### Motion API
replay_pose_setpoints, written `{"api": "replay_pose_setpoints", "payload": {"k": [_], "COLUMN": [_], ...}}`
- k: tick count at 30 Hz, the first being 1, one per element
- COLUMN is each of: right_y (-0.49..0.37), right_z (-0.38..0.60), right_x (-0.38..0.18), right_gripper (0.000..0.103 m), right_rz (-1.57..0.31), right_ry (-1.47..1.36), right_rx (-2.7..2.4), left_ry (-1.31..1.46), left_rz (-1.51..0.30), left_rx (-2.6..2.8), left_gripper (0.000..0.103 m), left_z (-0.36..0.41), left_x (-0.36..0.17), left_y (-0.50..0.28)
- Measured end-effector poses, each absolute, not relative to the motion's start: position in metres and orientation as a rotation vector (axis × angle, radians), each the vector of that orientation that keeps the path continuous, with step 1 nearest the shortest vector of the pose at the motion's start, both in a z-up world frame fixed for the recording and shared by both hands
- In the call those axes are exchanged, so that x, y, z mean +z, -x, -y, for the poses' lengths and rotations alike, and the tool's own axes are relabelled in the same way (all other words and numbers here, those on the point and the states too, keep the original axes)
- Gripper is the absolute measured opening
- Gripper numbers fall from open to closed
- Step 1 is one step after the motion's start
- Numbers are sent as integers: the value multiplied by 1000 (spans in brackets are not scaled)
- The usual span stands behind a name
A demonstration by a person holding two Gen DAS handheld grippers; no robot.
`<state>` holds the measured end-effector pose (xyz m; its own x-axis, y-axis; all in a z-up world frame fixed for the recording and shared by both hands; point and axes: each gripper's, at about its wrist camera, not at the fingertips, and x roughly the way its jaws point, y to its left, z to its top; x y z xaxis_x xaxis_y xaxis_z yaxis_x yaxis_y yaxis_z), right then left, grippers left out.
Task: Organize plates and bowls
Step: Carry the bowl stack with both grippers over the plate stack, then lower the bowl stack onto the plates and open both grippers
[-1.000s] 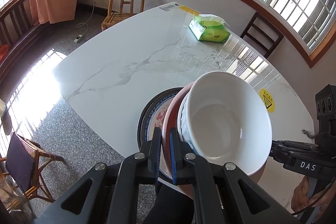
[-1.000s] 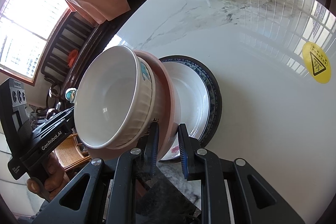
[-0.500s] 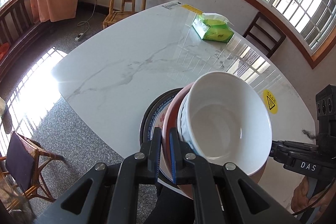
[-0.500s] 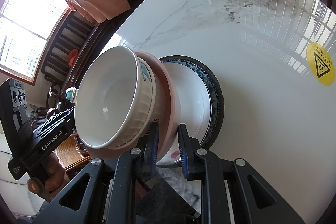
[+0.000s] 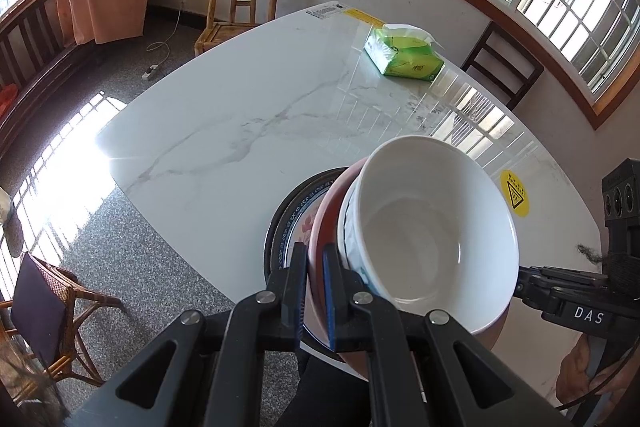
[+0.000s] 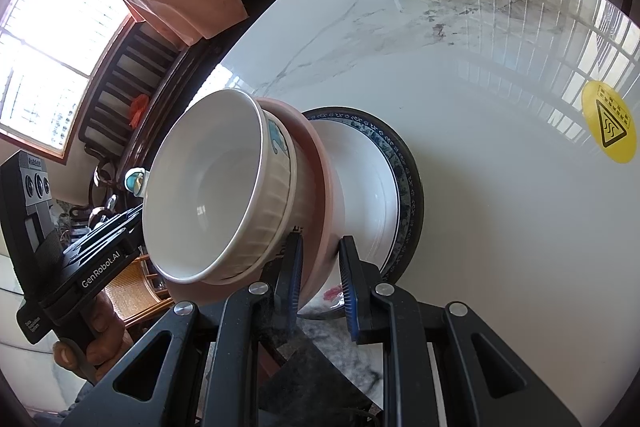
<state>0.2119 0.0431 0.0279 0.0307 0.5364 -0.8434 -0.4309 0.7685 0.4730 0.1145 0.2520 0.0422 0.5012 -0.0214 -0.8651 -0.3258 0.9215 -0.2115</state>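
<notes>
- Nearest the left wrist camera, the left gripper (image 5: 316, 291) is clenched on the rim of a pink bowl (image 5: 322, 227), one finger on each side of the wall.
- Nearest the right wrist camera, the right gripper (image 6: 320, 277) straddles the opposite rim of the same pink bowl (image 6: 316, 163). Its jaws look closed on the rim, though the outer pad may stand a little off; the fisheye makes this hard to judge.
- A white ribbed bowl (image 6: 216, 187) sits nested inside the pink one. The pair is tipped, the white bowl's mouth (image 5: 432, 231) opening toward 3 o'clock in the left view and toward 9 o'clock in the right. The stack's axis runs near level across the frame rather than upright.
- Just behind the bowls lies a blue-rimmed plate (image 6: 404, 175) near the close edge of the marble table (image 5: 224, 131). The bowls hang above it; whether they touch it cannot be told.
- Risk: the white bowl is held by nothing but its seat in the pink one, so further tilt could slide it out. Uneven pull between the two hands could twist the rim free, dropping the bowls onto the plate.
- Farther off at 1 o'clock, a green tissue pack (image 5: 404, 57); at 3 o'clock, a yellow warning sticker (image 5: 516, 193).
</notes>
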Motion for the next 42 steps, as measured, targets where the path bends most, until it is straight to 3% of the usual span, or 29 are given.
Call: {"api": "replay_pose_setpoints", "payload": {"k": [11, 19, 23, 26, 30, 33, 42], "right_y": [-214, -206, -209, -207, -200, -192, -153], "right_z": [-40, -36, -28, -24, -21, -21, -18], "right_x": [17, 12, 6, 2, 2, 10, 41], "right_gripper": [18, 21, 34, 44, 47, 47, 52], "right_rz": [-1369, -1316, -1313, -1288, -1222, -1135, -816], "right_ry": [-120, -183, -236, -253, -261, -226, -126], "right_rx": [739, 756, 743, 723, 715, 692, 624], "left_ry": [380, 257, 270, 276, 281, 287, 284], "left_rz": [-1074, -978, -945, -912, -878, -866, -800], "left_rx": [175, 237, 240, 246, 261, 257, 235], "left_gripper": [6, 7, 11, 20, 34, 38, 39], "left_z": [-254, -240, -244, -248, -253, -255, -249], "left_x": [25, 19, 17, 15, 12, 11, 11], "left_y": [-118, -109, -107, -103, -97, -94, -77]}}
